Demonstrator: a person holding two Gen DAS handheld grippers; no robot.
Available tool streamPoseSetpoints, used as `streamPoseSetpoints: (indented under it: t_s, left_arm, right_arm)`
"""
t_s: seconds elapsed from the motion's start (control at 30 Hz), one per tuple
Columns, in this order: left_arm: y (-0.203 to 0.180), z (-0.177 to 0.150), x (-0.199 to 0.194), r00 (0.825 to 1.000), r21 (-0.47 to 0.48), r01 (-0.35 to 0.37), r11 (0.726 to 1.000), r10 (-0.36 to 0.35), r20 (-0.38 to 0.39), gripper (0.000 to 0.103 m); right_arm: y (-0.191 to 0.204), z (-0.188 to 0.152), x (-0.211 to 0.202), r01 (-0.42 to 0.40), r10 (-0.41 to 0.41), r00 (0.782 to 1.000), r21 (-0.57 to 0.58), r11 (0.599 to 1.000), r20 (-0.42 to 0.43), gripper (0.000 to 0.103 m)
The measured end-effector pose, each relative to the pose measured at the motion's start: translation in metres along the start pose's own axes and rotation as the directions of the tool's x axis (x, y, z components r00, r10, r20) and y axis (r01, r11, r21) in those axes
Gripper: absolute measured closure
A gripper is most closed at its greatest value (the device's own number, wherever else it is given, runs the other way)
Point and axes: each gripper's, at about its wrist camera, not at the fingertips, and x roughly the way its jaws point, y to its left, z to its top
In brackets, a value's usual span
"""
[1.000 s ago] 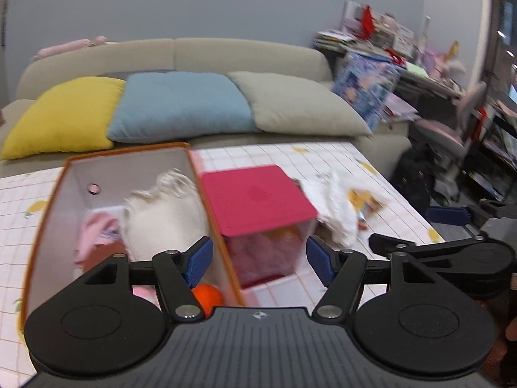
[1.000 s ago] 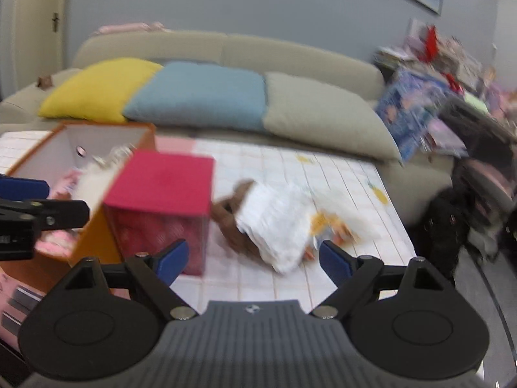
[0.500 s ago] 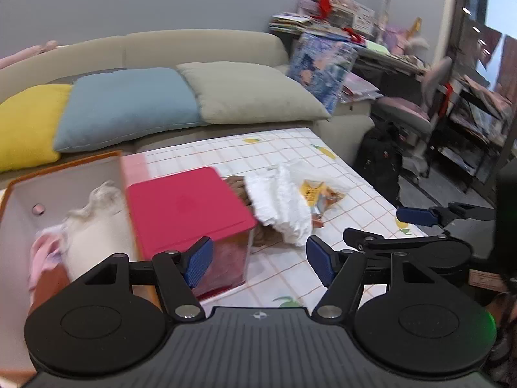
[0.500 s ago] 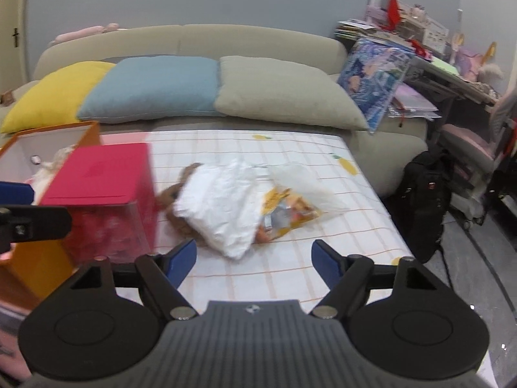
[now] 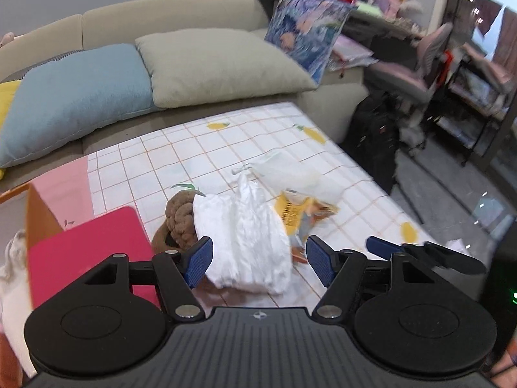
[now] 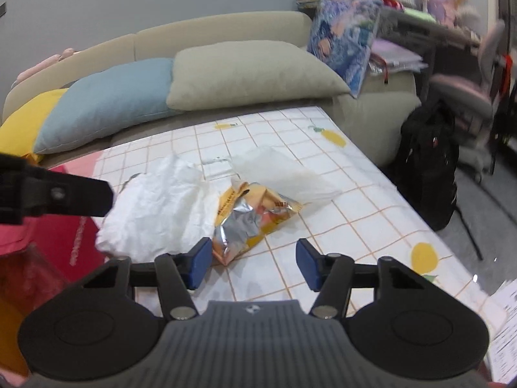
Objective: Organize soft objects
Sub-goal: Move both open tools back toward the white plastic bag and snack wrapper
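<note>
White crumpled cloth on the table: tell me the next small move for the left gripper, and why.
Probably ease the left gripper forward and down onto the white crumpled cloth. Its jaws stand open with nothing gripped, the cloth lies loose on the checked tablecloth right ahead, draped over a brown plush toy.

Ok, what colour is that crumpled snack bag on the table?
Snack bag: yellow-orange outside, silver foil inside; clearest in the right wrist view.

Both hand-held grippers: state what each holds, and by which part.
Nothing is held. The left hand-held gripper is open over the white cloth; the right hand-held gripper, jaws just closing, is empty near the snack bag.
</note>
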Motion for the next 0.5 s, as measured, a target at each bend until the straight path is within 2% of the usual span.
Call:
streamPoseSetpoints:
  t_s: [0.13, 0.3, 0.4, 0.5]
  left_arm:
    - [-0.002, 0.009, 0.033, 0.998, -0.003, -0.027, 1.0, 0.027, -0.049, 0.026]
    - [-0.002, 0.016, 0.061, 0.992, 0.003, -0.065, 0.998, 0.064, -0.112, 0.03]
    - [-0.004, 0.02, 0.074, 0.988, 0.012, -0.063, 0.998, 0.064, -0.141, 0.037]
    - [-0.006, 0.022, 0.085, 0.985, 0.01, -0.07, 0.998, 0.07, -0.157, 0.037]
  right_arm:
    - [-0.006, 0.0, 0.018, -0.06, 0.06, 0.998, 0.064, 0.996, 0.011, 0.046]
    - [-0.008, 0.005, 0.035, -0.094, 0.09, 0.994, 0.076, 0.993, 0.054, 0.046]
    - [-0.01, 0.008, 0.048, -0.096, 0.093, 0.995, 0.091, 0.991, 0.036, 0.056]
    - [-0.013, 0.01, 0.059, -0.11, 0.109, 0.994, 0.123, 0.986, 0.011, 0.056]
